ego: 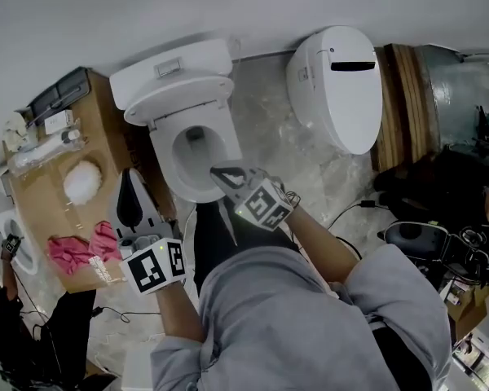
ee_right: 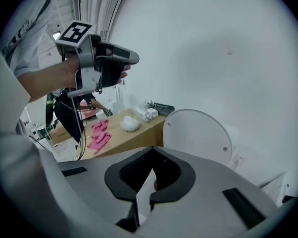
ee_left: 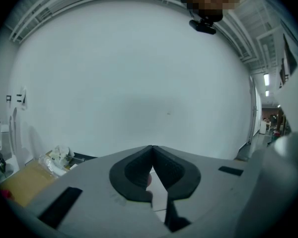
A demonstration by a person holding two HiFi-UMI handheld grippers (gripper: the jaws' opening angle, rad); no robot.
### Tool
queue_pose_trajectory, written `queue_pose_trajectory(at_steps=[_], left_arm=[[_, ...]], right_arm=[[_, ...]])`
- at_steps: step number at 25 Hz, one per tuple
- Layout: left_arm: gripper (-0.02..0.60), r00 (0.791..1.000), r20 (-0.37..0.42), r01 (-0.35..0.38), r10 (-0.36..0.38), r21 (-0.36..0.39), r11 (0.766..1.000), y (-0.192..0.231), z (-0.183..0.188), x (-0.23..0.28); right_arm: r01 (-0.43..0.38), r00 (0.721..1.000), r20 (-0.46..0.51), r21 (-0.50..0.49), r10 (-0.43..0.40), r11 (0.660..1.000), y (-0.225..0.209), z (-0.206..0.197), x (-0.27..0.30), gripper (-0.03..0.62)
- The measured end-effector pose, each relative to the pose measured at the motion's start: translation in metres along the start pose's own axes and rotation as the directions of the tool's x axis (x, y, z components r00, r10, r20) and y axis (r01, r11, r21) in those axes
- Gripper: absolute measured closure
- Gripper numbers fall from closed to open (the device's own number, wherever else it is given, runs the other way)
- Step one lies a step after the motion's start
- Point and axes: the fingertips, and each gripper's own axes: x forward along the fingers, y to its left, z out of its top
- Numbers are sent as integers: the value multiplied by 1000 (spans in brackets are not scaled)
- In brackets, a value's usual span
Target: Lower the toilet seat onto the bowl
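The white toilet [ego: 197,157] stands at the middle left of the head view, its tank [ego: 171,65] against the wall. A white oval lid [ego: 179,98] leans upright against the tank; in the right gripper view the lid [ee_right: 198,135] shows as a solid disc with two small bumpers. Whether a separate seat ring lies on the bowl I cannot tell. My right gripper [ego: 215,171] hangs over the bowl's front rim, shut and holding nothing; its jaws [ee_right: 151,148] meet at the tip. My left gripper [ego: 129,179] is left of the bowl, raised, shut and holding nothing, and faces the bare wall [ee_left: 151,148].
A second toilet [ego: 342,84] with its lid down stands to the right. A cardboard box [ego: 41,190] on the left carries a pink cloth [ego: 80,249] and white wrapped items. Cables and dark gear [ego: 416,235] lie on the floor at the right.
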Motion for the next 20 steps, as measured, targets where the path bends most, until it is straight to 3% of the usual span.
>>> queue_pose_trajectory(at_steps=[11, 20], left_arm=[[581, 998, 55, 20, -21, 19, 1000, 3, 44, -10], [581, 994, 97, 52, -55, 30, 998, -4, 70, -16]], right_arm=[[73, 975, 212, -9, -70, 997, -14, 112, -27, 595], [155, 899, 408, 44, -159, 987, -23, 198, -76, 595]])
